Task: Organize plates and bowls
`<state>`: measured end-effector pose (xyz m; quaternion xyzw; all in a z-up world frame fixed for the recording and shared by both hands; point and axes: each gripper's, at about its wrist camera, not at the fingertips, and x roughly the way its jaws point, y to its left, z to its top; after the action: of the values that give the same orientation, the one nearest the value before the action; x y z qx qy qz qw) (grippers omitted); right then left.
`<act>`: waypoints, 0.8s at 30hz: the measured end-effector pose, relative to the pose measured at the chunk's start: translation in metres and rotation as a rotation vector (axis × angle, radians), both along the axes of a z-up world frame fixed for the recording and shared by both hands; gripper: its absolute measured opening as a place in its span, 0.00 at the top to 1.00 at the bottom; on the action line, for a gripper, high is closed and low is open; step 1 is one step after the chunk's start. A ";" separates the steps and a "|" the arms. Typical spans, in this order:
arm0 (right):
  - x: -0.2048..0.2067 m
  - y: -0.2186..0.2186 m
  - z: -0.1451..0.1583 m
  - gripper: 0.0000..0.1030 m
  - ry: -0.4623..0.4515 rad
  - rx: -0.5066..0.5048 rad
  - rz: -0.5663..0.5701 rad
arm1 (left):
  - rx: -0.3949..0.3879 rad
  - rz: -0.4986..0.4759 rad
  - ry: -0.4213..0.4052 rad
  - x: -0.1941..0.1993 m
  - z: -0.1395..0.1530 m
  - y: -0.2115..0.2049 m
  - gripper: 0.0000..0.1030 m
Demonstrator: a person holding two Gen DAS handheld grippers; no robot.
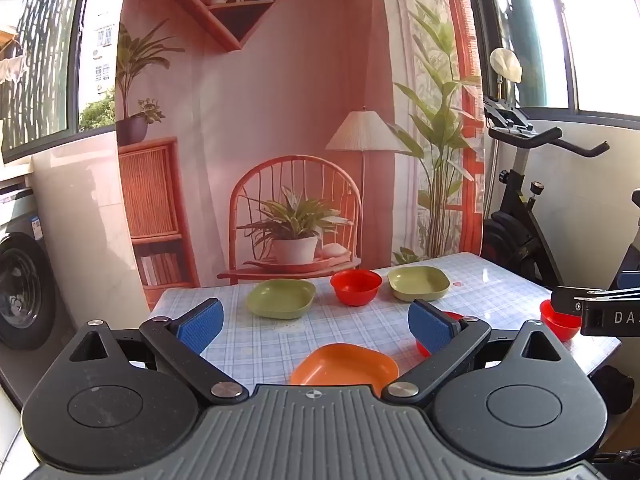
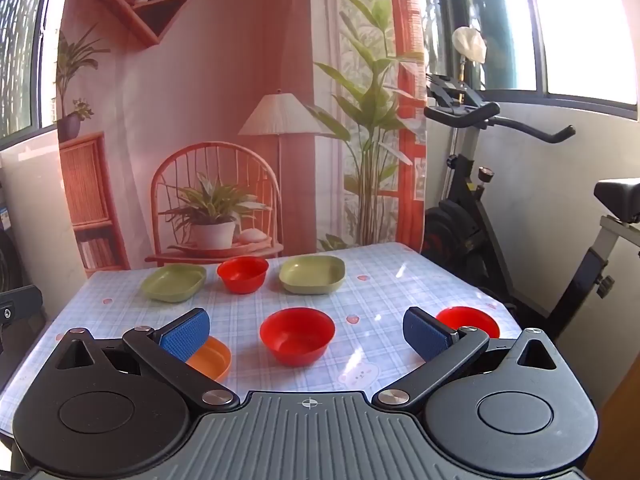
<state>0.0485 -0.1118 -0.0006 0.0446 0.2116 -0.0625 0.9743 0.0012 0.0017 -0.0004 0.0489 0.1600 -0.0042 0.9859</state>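
Note:
On the checked tablecloth (image 2: 360, 304) stand two green plates, one at the back left (image 2: 173, 282) and one at the back right (image 2: 312, 274), with a red bowl (image 2: 242, 274) between them. Nearer me are a second red bowl (image 2: 297, 335), a third red bowl (image 2: 468, 320) at the right edge and an orange plate (image 2: 212, 356). In the left wrist view the orange plate (image 1: 344, 366) lies just below my left gripper (image 1: 316, 326), which is open and empty. My right gripper (image 2: 306, 334) is open above the middle red bowl, touching nothing.
An exercise bike (image 2: 480, 184) stands right of the table. A printed backdrop (image 2: 224, 120) hangs behind it. A washing machine (image 1: 24, 280) is at the left. The right gripper's body (image 1: 600, 312) shows at the left wrist view's right edge, before a red bowl (image 1: 560, 322).

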 end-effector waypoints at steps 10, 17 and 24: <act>0.005 -0.003 0.001 0.00 0.012 0.035 0.033 | -0.025 0.004 0.040 0.010 0.004 0.004 0.03; 0.050 -0.022 0.027 0.00 -0.007 0.026 0.183 | -0.002 0.007 -0.003 0.042 0.029 0.007 0.03; 0.105 -0.045 0.046 0.00 -0.134 0.156 0.181 | 0.038 -0.002 -0.069 0.086 0.046 0.005 0.03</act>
<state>0.1532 -0.1563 0.0456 0.1052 0.1533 0.0456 0.9815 0.0873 0.0072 0.0459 0.0680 0.1261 -0.0005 0.9897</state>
